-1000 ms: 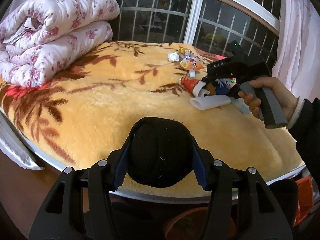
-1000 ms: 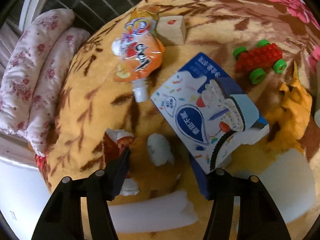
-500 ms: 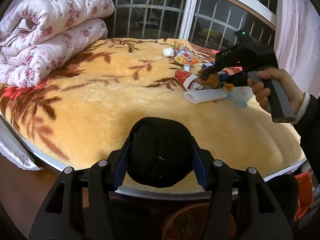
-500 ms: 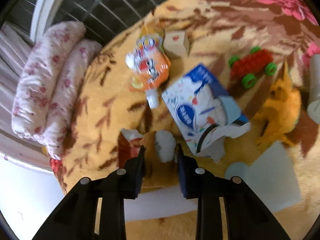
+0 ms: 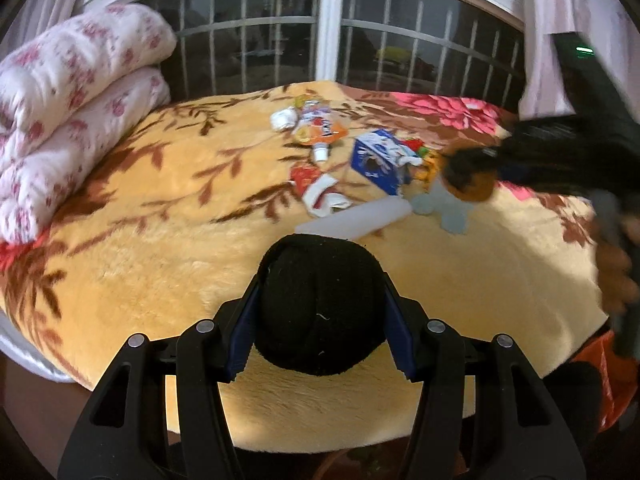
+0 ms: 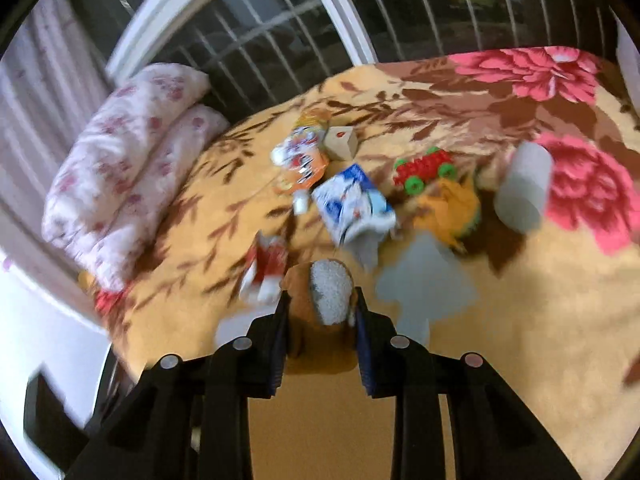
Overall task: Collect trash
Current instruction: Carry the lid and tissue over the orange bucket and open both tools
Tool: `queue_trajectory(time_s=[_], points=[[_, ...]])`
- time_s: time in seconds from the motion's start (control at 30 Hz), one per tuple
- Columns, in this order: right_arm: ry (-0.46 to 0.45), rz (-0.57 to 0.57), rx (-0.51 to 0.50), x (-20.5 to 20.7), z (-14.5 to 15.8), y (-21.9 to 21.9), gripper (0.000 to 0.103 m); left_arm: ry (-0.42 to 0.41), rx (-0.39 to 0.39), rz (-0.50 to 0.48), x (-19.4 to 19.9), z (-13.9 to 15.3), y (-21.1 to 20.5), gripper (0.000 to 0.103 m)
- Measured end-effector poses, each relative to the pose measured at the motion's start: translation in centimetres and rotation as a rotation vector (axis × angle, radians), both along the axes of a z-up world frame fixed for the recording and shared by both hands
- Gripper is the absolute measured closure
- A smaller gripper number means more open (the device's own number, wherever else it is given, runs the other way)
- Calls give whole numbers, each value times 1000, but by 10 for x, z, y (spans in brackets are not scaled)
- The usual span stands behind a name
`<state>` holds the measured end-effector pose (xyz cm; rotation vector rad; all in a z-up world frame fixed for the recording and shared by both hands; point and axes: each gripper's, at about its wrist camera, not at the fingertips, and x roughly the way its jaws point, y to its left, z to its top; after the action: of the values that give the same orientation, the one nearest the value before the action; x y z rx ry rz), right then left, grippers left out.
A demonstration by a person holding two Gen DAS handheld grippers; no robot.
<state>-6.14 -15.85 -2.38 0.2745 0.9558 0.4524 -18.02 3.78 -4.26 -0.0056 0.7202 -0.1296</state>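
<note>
My left gripper (image 5: 320,312) is shut on a round black fuzzy thing (image 5: 318,304) above the bed's near edge. My right gripper (image 6: 320,312) is shut on a small brown piece with a white patch (image 6: 330,294), lifted off the blanket; it shows blurred in the left wrist view (image 5: 468,178). On the yellow blanket (image 5: 160,240) lie an orange drink pouch (image 6: 302,160), a blue-white carton (image 6: 352,202), a red-white wrapper (image 6: 266,266) and a white flat strip (image 5: 356,220).
A red toy car with green wheels (image 6: 424,164), a yellow plush (image 6: 452,204), a grey roll (image 6: 524,186), a small beige box (image 6: 340,142) and a pale blue sheet (image 6: 424,292) lie nearby. A folded floral quilt (image 5: 68,104) fills the left. A barred window (image 5: 328,40) stands behind.
My right gripper closed on the brown piece, lifted it off the blanket and pulled back to the right. My left gripper kept its hold and drifted slightly.
</note>
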Motion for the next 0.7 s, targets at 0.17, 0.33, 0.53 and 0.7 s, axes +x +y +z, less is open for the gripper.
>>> queue_trajectory(time_s=[0.17,0.33,0.53,0.7], points=[[-43,60,-39,-83,-3,-26,73,7,36,-48,-24,-1,-19,48],[-55,122,-64,-153,-16,-32,73,39,51,-92,-62,-9,-31,48],[-23,177,-128,-214,-48,-29,73,109,120,-171,-101,-35,-42,48],[102,178,-179,-234,-100,-26,73,264,145,-226,-109,-82,-45,48]])
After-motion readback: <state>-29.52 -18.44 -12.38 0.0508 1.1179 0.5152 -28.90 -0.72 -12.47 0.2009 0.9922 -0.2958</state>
